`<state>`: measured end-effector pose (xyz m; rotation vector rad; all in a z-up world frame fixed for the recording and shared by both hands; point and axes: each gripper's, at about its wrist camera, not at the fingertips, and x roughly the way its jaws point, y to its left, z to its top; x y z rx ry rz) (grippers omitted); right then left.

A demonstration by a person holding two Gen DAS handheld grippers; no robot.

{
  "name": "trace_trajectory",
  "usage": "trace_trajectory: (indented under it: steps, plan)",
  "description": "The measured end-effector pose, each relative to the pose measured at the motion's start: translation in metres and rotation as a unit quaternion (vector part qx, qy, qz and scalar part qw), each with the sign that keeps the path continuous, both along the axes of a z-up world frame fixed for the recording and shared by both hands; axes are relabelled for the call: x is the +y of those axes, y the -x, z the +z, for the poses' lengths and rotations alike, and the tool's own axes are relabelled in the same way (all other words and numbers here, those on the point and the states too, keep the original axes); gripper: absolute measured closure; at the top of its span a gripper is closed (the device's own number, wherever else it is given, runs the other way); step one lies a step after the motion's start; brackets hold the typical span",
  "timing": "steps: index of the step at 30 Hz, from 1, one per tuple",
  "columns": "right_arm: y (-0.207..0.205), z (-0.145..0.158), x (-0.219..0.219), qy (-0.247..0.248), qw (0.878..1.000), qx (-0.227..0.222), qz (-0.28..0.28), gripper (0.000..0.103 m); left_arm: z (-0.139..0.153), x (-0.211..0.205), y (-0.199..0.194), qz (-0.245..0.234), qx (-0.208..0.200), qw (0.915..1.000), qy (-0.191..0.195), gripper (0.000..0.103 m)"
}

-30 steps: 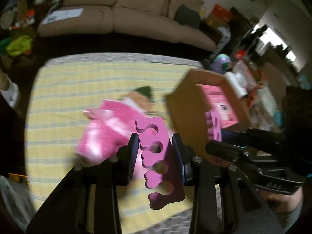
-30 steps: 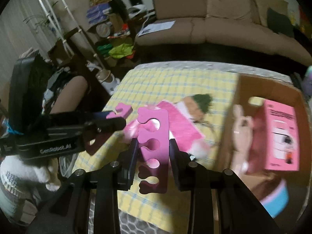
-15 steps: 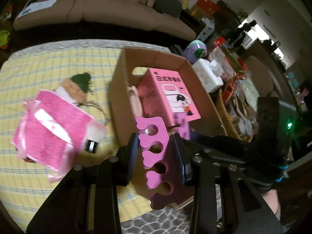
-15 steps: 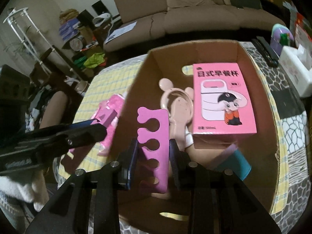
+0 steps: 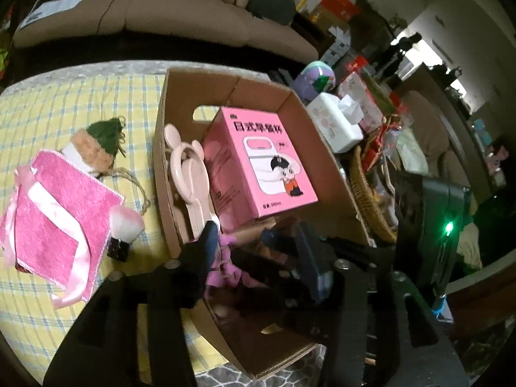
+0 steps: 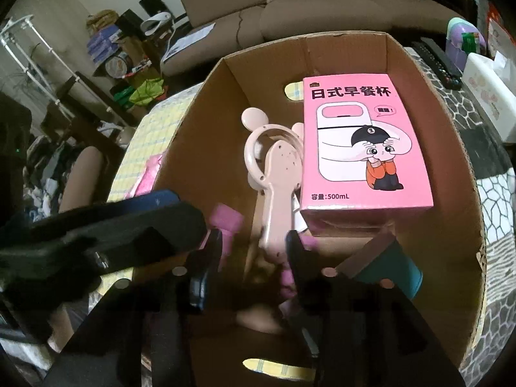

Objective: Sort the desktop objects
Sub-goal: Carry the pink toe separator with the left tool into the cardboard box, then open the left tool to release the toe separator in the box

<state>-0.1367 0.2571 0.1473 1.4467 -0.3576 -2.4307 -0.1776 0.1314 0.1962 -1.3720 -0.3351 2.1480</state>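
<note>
Tongs on both sides, left tongs [image 5: 254, 251] and right tongs [image 6: 254, 251], are opening over the cardboard box [image 6: 451, 148]; the blurred purple toe separators [image 6: 225, 222] may catch on the pads.

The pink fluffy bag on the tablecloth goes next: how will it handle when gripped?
The pink fluffy bag lies flat and creased, so probably floppy and light. Its loose ribbon handles may dangle or snag. The plush surface likely grips well.
</note>
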Motion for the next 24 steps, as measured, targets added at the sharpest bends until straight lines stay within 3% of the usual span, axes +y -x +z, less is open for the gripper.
trace_trajectory:
  steps: [3, 7, 9, 16, 18, 24]
  plan:
    - [-0.001, 0.004, 0.001, -0.007, 1.000, 0.001, -0.001, 0.046, 0.007, -0.002, 0.003, 0.003, 0.007, 1.0000, -0.003, 0.037]
    - [-0.008, 0.013, 0.006, -0.013, 1.000, 0.010, -0.006, 0.042, 0.014, -0.006, 0.002, 0.005, 0.009, 0.9999, -0.009, 0.033]
    - [-0.009, 0.017, 0.009, -0.017, 1.000, 0.012, -0.010, 0.037, 0.015, -0.008, -0.001, 0.006, 0.008, 0.9999, -0.012, 0.020]
    - [-0.028, 0.037, 0.026, -0.028, 0.999, 0.025, -0.031, 0.029, 0.020, -0.022, -0.011, 0.019, 0.000, 0.9995, -0.024, 0.017]
    - [-0.033, 0.042, 0.032, -0.029, 0.999, 0.028, -0.036, 0.026, 0.022, -0.026, -0.015, 0.018, 0.000, 0.9994, -0.028, 0.000]
    - [-0.047, 0.058, 0.036, -0.036, 0.998, 0.036, -0.047, 0.022, 0.028, -0.045, -0.023, 0.026, 0.001, 0.9990, -0.035, 0.000]
